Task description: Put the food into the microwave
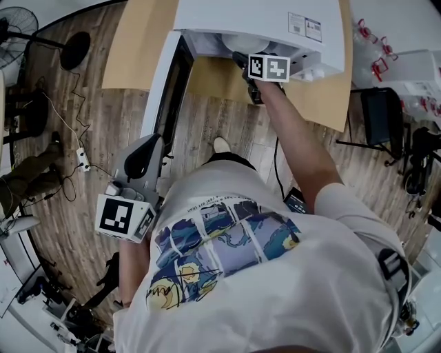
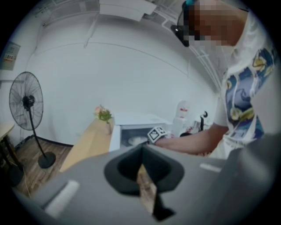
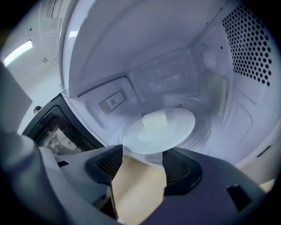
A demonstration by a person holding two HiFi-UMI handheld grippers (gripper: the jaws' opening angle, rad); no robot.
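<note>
Smooth white shell, matt grey plastic, grainy wood

The microwave (image 1: pixel 275 17) has a smooth white casing with a slight sheen. Its cavity (image 3: pixel 145 52) looks like pale painted metal, punched with small holes on one wall, and the door (image 3: pixel 50 129) is dark glass backed by fine mesh. The plate (image 3: pixel 171 132) is white, smooth and glossy (ceramic or plastic, I cannot tell), and the food (image 3: pixel 156 119) on it is pale and matt. The right gripper (image 3: pixel 142 154) and the left gripper (image 2: pixel 141 151) are matt grey plastic with darker, finely textured recesses. The table top (image 1: pixel 138 48) is tan, matt and smooth, the floor (image 1: pixel 103 131) is weathered, grainy wood planks, and the shirt (image 1: pixel 275 289) is soft printed cloth.
</note>
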